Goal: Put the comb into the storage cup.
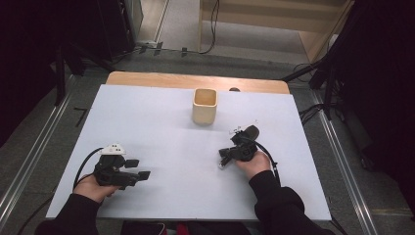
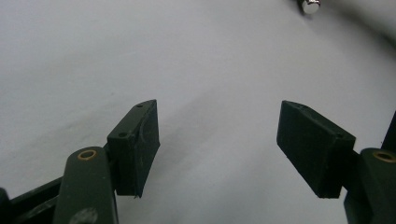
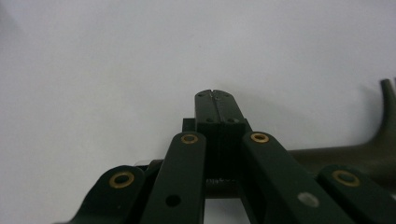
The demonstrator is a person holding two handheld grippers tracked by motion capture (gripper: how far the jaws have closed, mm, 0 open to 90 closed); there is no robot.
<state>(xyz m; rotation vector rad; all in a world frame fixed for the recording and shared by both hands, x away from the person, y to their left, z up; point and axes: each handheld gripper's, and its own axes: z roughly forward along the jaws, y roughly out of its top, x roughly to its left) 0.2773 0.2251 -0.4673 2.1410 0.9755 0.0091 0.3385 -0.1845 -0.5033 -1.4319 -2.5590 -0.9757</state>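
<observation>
Two grippers: low over the white table [image 1: 161,127], well apart
Left gripper [image 2: 217,140]: jaws spread wide, nothing between
Right gripper [image 3: 215,100]: jaws pressed together, nothing between
Cup [image 1: 204,105]: upright, far-centre, apart from both

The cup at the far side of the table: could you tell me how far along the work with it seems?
Nothing looks done: the cup stands upright and alone on the table. Nothing is in hand either; the left gripper is open with nothing between its jaws, the right gripper is shut on nothing. Any handling of the cup is left.
</observation>
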